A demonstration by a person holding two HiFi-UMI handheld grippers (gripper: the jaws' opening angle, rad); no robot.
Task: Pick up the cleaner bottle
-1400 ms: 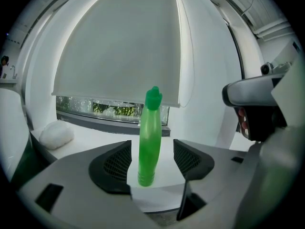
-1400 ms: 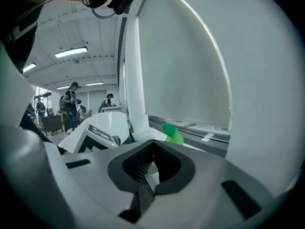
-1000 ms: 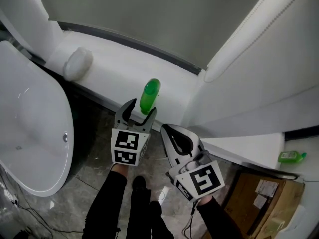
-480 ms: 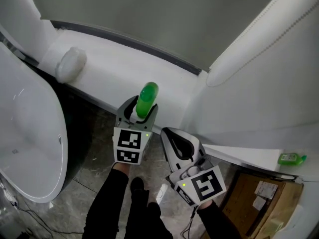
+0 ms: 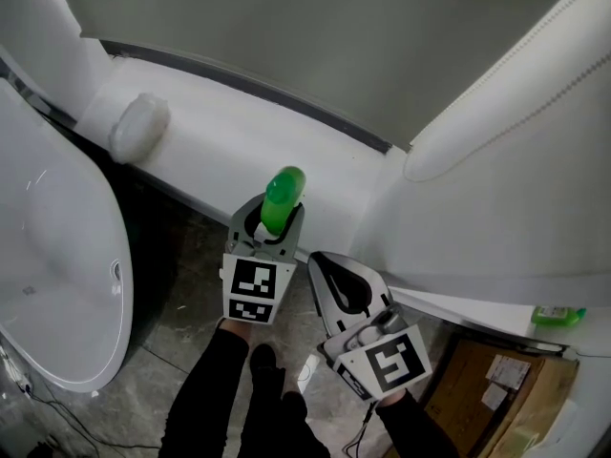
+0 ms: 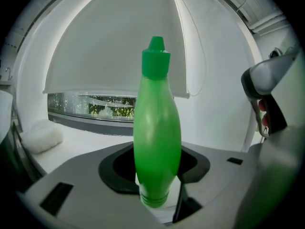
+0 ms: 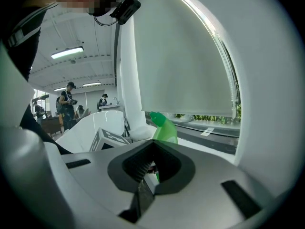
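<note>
Head view: cleaner bottle (image 5: 283, 197) upright at white ledge's (image 5: 212, 134) front edge.

The left gripper (image 5: 274, 210) hides much of the cleaner bottle (image 5: 284, 187).

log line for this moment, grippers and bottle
left gripper: jaws just been closing, pads now on green bottle | green bottle: upright on white ledge | right gripper: shut, empty

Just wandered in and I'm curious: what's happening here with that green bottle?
A person is working with a hand-held gripper in each hand. The left hand-held gripper has the green cleaner bottle upright between its jaws, which have just been closing and now hug its sides, by the white ledge. The right hand-held gripper hangs beside it, shut and empty.
</note>
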